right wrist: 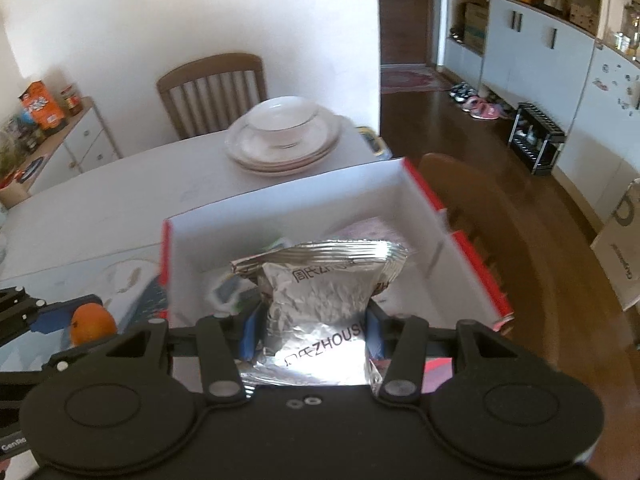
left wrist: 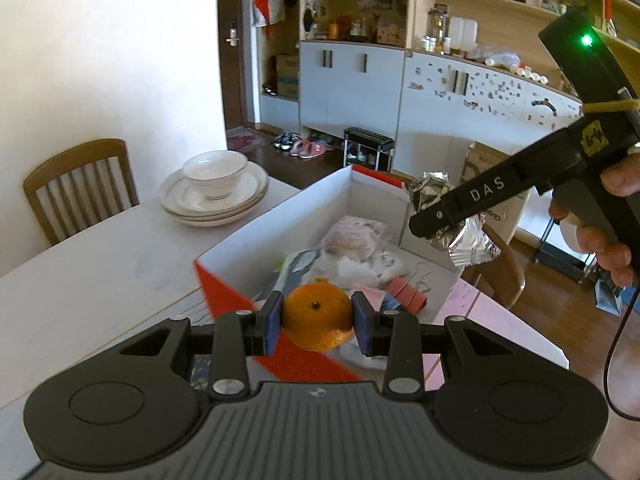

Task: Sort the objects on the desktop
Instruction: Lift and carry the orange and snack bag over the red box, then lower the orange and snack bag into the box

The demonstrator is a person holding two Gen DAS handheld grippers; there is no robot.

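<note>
My left gripper (left wrist: pixel 318 320) is shut on an orange (left wrist: pixel 316 316) and holds it above the near corner of the red-and-white box (left wrist: pixel 280 224). My right gripper (right wrist: pixel 310 330) is shut on a silver foil snack bag (right wrist: pixel 320 300) and holds it over the same box (right wrist: pixel 280 208). The bag also shows in the left wrist view (left wrist: pixel 460 232), raised over the box's right side. The orange shows in the right wrist view (right wrist: pixel 92 322) at the lower left. Wrappers and small packets (left wrist: pixel 360 256) lie inside the box.
A white bowl on stacked plates (left wrist: pixel 214 192) stands on the table behind the box; it also shows in the right wrist view (right wrist: pixel 284 136). A wooden chair (right wrist: pixel 212 88) is behind the table, another (right wrist: pixel 472 208) right of the box. A pink mat (left wrist: pixel 492 320) lies right.
</note>
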